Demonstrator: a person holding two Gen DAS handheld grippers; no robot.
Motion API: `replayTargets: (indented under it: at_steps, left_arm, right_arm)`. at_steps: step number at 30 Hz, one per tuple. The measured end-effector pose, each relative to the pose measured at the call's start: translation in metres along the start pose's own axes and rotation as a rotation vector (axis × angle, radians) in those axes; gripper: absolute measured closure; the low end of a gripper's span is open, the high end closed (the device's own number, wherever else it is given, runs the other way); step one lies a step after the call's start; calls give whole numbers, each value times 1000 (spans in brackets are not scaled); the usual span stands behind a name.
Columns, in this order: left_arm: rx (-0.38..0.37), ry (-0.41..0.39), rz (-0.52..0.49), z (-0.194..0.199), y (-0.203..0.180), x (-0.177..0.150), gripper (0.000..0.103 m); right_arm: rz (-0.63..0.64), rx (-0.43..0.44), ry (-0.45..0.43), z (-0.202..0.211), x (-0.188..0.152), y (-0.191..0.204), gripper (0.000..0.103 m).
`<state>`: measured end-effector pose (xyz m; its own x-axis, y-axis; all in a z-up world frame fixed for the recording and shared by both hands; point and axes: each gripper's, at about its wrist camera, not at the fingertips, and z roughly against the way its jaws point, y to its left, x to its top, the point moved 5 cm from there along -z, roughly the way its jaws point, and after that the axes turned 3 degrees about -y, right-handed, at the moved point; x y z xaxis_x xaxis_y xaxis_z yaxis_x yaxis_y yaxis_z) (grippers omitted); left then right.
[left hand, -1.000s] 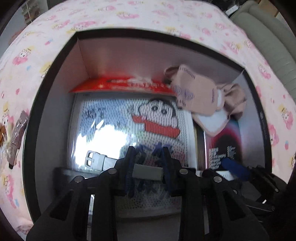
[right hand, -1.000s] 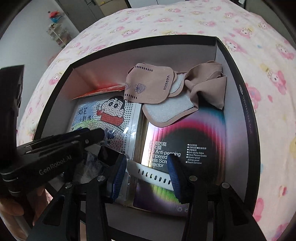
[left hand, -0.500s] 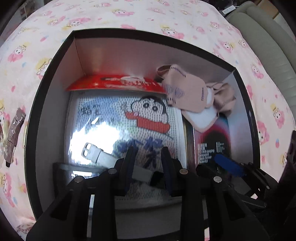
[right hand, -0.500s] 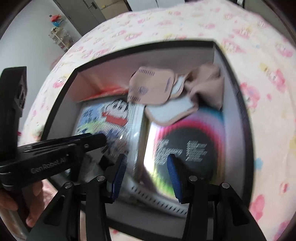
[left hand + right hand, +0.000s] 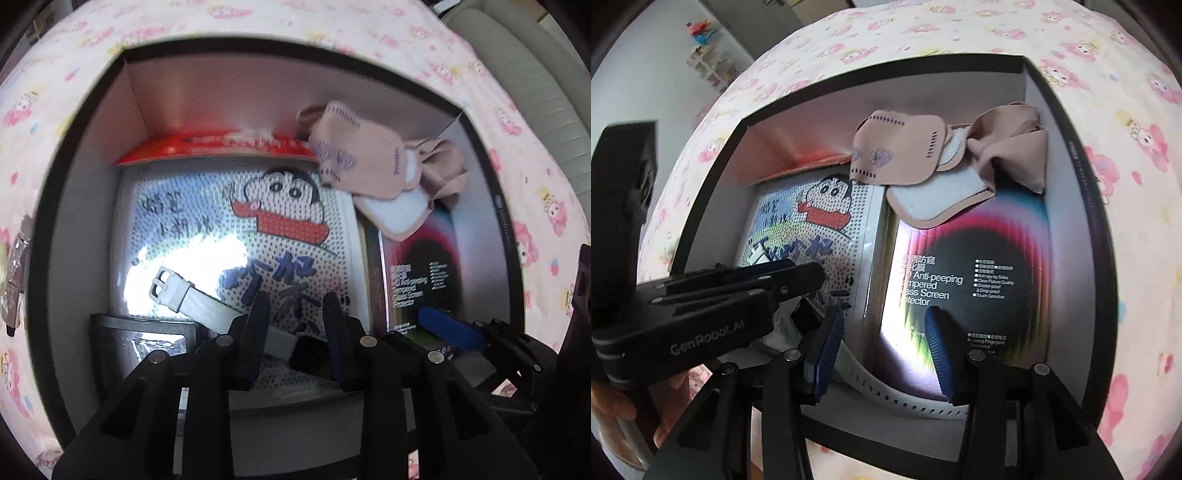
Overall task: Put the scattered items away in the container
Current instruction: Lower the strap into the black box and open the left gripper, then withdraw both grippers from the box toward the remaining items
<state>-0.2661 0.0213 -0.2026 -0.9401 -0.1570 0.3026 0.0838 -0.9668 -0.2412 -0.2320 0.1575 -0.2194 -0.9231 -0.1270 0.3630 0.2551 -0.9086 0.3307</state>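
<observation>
Two tools work over one black box (image 5: pixel 44 206). The left tool (image 5: pixel 295 332) points steeply down with its blue pads closed on a white watch (image 5: pixel 192 299) near the dark case; the buckle end lies out on a cartoon-printed packet (image 5: pixel 280 221), which fills the left of the floor. The right tool (image 5: pixel 882 347) stands partly open just above the perforated strap end (image 5: pixel 908 391), blue pads either side of it and not pressing. That strap curves along the near wall, across the seam between the cartoon packet (image 5: pixel 820 214) and a dark screen-protector box (image 5: pixel 997 258). A small black-framed pack (image 5: pixel 144 332) sits in the near left corner beside the left tool. Farther in, a beige cloth bundle (image 5: pixel 923 158) covers the far right corner and overlaps both flat packs, and a red packet (image 5: pixel 221 147) leans on the back wall. Free floor is scant; the walls close in on all sides. Outside lies pink-printed bedding (image 5: pixel 1126 184), with a brown wrapper (image 5: pixel 18 266) on it beyond the left wall. A hand (image 5: pixel 613 406) grips the left tool's handle.
</observation>
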Motion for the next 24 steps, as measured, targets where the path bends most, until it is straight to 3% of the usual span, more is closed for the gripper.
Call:
replayTargets:
  at_steps: [5,7,13,24]
  left_arm:
    - [-9,-181,-51,46,-19,-5,73]
    - [-24,-238,-62,65,-22,-10,66]
    - [-35,-320,-105,106,-45,-41,65]
    - [-73,-369,-146,160,-24,-93,59]
  right_arm:
    - [15,-83,-157,44,-8,3,61]
    - [17,-132,-237,67,-9,6,60]
    - [-37,-172,-386,121,-16,7,58]
    - [-56,-158,-423,149,-57,46,57]
